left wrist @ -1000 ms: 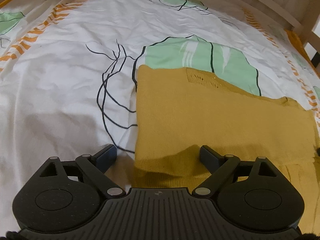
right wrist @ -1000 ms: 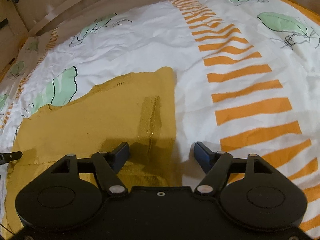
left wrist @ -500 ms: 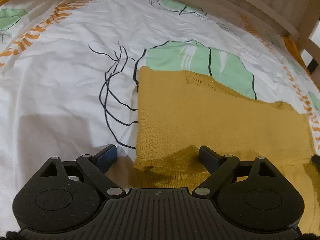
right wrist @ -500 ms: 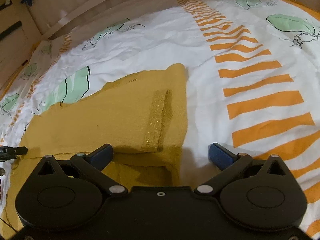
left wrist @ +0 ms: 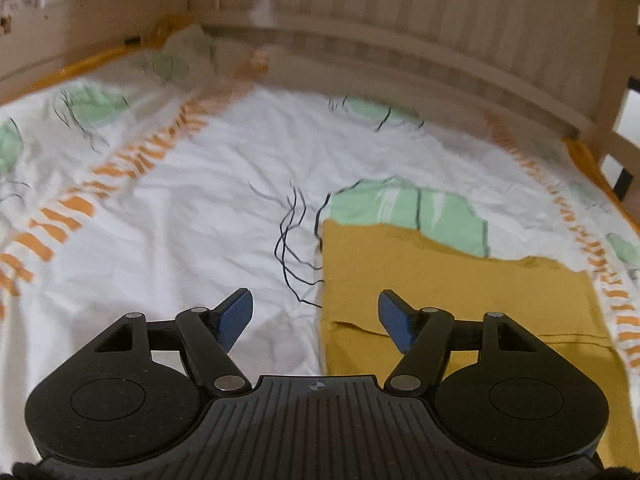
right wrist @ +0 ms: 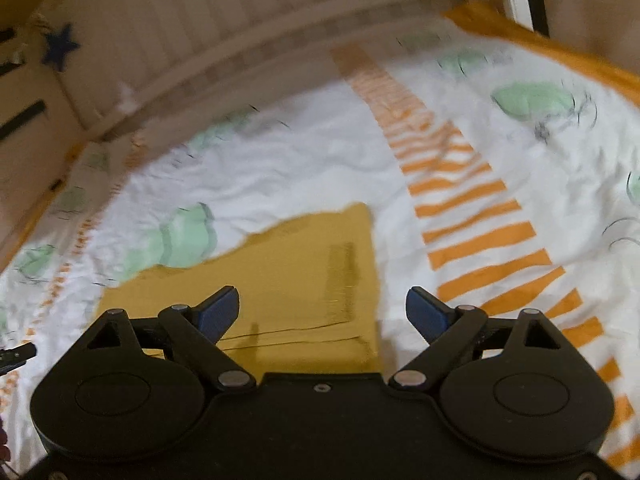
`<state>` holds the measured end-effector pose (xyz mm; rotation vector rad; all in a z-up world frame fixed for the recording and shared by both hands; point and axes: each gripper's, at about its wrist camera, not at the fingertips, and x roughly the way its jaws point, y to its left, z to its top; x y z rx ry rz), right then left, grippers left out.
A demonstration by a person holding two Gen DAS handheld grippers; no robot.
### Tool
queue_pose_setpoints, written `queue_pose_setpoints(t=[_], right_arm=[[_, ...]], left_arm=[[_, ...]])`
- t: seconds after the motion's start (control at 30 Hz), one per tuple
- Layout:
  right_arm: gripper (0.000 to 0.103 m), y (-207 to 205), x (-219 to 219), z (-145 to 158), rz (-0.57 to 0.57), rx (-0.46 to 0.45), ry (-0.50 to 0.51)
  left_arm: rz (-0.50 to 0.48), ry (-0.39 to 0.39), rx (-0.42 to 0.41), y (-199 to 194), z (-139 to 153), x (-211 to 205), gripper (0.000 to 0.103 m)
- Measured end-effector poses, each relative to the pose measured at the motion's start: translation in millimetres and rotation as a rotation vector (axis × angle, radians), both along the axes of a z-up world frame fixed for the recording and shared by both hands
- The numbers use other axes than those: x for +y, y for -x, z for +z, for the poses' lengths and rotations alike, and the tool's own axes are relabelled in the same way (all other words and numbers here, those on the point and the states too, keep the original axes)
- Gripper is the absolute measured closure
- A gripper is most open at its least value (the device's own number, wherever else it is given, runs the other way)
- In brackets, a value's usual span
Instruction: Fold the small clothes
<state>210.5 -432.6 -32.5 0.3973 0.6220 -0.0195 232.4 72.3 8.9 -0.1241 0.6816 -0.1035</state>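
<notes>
A mustard-yellow knit garment (left wrist: pixel 448 292) lies folded flat on the bed sheet (left wrist: pixel 180 240), its near layer lapped over the far one. It also shows in the right wrist view (right wrist: pixel 296 280). My left gripper (left wrist: pixel 316 320) is open and empty, raised above the garment's left edge. My right gripper (right wrist: pixel 322 316) is open and empty, raised above the garment's right edge. The other gripper's tip shows at the far left edge of the right wrist view (right wrist: pixel 16 354).
The sheet is white with green leaf prints and orange striped bands (right wrist: pixel 476 236). A wooden slatted bed rail (left wrist: pixel 400 40) runs along the far side. A blue star (right wrist: pixel 60 46) hangs on the left wall. A bed post (left wrist: pixel 616 136) stands at the right.
Both grippers have let go of the garment's near edge, opened wider, and lifted up and back. The folded layer now lies flat on the garment.
</notes>
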Motion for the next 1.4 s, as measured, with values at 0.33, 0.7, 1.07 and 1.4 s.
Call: queue_pose_setpoints(t=[0.33, 0.7, 1.07, 1.4], right_arm=[[0.01, 97, 27, 40, 0.079, -0.093, -0.002], [0.01, 165, 37, 8, 0.093, -0.006, -0.022], [0.009, 184, 19, -33, 0.045, 0.088, -0.078], [0.008, 182, 13, -54, 0.017, 0.177, -0.109]], left_arm=[[-0.038, 0.086, -0.048, 90, 35, 14, 0.035], [-0.046, -0.004, 0.031, 153, 1, 23, 0.035], [-0.059, 0.006, 0.136, 165, -33, 33, 0.035], [-0.077, 0.032, 0.326, 159, -64, 38, 0.035]])
